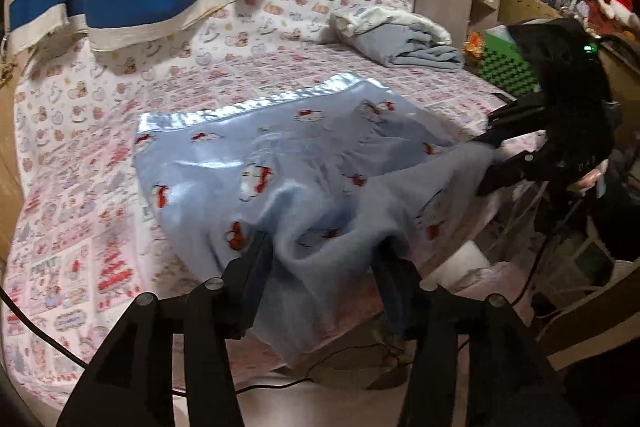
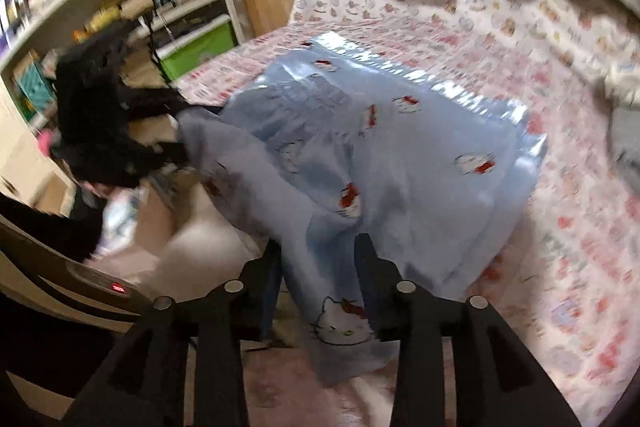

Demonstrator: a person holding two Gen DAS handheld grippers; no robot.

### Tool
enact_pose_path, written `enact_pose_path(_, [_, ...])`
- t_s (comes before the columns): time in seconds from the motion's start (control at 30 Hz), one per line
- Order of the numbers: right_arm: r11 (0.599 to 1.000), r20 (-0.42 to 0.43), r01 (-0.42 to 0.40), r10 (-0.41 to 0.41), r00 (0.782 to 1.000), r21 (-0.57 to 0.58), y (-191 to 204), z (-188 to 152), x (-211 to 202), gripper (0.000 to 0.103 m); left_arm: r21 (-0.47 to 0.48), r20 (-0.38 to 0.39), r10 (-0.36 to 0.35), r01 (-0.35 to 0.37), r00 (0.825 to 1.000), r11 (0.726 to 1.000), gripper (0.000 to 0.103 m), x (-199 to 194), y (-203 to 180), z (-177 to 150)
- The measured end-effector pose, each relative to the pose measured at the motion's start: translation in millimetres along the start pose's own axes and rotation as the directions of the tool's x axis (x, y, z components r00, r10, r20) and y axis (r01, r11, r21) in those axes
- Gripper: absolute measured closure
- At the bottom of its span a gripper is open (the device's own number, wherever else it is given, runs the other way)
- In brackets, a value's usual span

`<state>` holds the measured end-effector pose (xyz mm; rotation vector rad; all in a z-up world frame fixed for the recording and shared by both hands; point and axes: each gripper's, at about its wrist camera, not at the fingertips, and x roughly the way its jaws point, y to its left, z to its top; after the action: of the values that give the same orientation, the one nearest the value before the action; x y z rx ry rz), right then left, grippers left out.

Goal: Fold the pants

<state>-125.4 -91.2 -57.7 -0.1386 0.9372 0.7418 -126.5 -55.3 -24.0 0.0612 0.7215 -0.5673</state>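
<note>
The pants (image 1: 288, 163), light blue with a red-and-white cat print, lie across the near part of the bed (image 1: 80, 187), their shiny far edge flat on the patterned sheet and their near edge hanging over the bed's side.

The left gripper (image 1: 320, 263) stands about half open. Its two black fingers (image 1: 256, 267) sit apart with a bunched ridge of the pants' near edge running between them; the cloth drapes loosely there and the pads do not seem to press on it, though blur makes this hard to settle.

The right gripper (image 2: 318, 259) is likewise about half open, its fingers (image 2: 370, 259) either side of the hanging blue cloth, which falls slack between them past a printed cat face.

A folded grey blanket (image 1: 416, 47) lies well apart at the far corner of the bed.
</note>
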Motion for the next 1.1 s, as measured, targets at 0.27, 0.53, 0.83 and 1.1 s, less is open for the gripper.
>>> enact_pose_path(0.27, [0.997,0.034,-0.027,0.025,0.999,0.074,-4.9,-6.4,-4.1,0.049,-0.071,-0.008,-0.058,0.057,0.998,0.996,0.047,-10.1,14.2,-2.8])
enact_pose_path(0.53, [0.984,0.145,0.133,-0.149,0.978,0.117,-17.8,-3.8,-45.7,0.041,-0.1,0.116,0.053,-0.041,0.992,0.994,0.037,-46.4,25.3,2.0])
enact_pose_path(0.83, [0.986,-0.023,0.162,-0.161,0.987,0.046,-8.7,-21.6,-0.1,0.061,-0.121,-0.009,0.104,-0.105,0.995,0.987,0.048,-11.6,38.4,-9.4])
enact_pose_path(1.1, [0.987,-0.008,0.156,-0.156,0.988,0.021,-6.2,-33.3,-2.3,0.08,-0.158,-0.046,0.05,-0.057,0.998,0.986,0.087,-5.0,39.6,-26.5])
